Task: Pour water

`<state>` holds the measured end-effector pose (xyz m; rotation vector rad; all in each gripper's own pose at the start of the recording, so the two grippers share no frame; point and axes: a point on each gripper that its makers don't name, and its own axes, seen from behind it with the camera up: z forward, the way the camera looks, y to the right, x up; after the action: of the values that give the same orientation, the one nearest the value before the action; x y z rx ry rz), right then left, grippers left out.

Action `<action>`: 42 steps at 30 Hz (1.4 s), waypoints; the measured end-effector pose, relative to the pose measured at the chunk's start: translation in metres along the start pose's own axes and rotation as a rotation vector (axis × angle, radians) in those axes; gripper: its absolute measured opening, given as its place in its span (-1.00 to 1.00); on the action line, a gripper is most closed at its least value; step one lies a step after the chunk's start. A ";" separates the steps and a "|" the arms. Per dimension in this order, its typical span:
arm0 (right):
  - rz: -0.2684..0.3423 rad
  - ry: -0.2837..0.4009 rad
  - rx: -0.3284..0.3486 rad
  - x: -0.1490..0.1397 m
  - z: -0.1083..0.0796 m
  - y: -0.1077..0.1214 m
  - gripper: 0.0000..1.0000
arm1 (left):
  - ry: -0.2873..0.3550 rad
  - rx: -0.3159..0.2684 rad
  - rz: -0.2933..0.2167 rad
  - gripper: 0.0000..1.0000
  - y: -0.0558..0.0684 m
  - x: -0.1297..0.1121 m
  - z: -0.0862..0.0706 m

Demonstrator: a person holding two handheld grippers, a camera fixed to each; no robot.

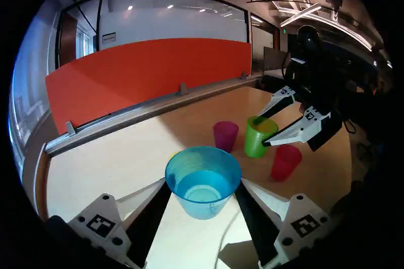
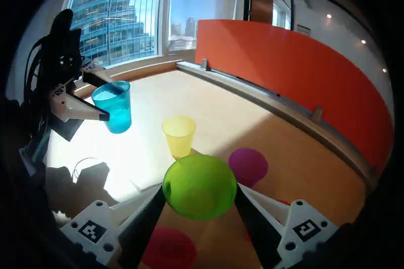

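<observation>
Since both cups are already gripped, this looks like the line-up-and-tip part of the pour. In the left gripper view, the left gripper (image 1: 202,191) is clamped on a see-through blue plastic cup (image 1: 203,178), both fingers pressed to its sides, with what looks like water low inside. Up at 2 o'clock from it, the right gripper (image 1: 261,130) has its fingers squeezed against a lime green plastic cup (image 1: 258,138) standing on the pale wooden table (image 1: 126,158). A magenta plastic cup (image 1: 225,135) sits just beside the green cup at 9 o'clock, and a red plastic cup (image 1: 286,161) is near it at 4 o'clock. In the right gripper view a yellow plastic cup (image 2: 179,135) is at 12 o'clock past the green cup, and the blue cup is well off at 10 o'clock. Can't tell if it's off the table.

My take on doing it well: get the blue cup's rim over the middle of the green cup's mouth before any tilt, passing above the yellow cup rather than through it. Pin the green cup flat so it doesn't skate. Tip slowly, because thin plastic probably flexes under a hard squeeze and a fast tilt could slop water onto the table.
</observation>
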<state>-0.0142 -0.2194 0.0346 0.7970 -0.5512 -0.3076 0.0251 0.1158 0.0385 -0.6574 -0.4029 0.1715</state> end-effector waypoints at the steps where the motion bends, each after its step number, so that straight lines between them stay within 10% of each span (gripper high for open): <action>1: -0.001 0.010 -0.003 0.003 -0.003 0.000 0.86 | 0.009 0.002 -0.002 0.67 0.000 0.002 -0.001; 42: -0.021 0.475 -0.014 0.113 -0.093 -0.026 0.85 | 0.225 0.042 -0.002 0.68 0.008 0.083 -0.042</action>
<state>0.1294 -0.2339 0.0015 0.8283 -0.0951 -0.1326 0.1176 0.1220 0.0291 -0.6267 -0.1836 0.1022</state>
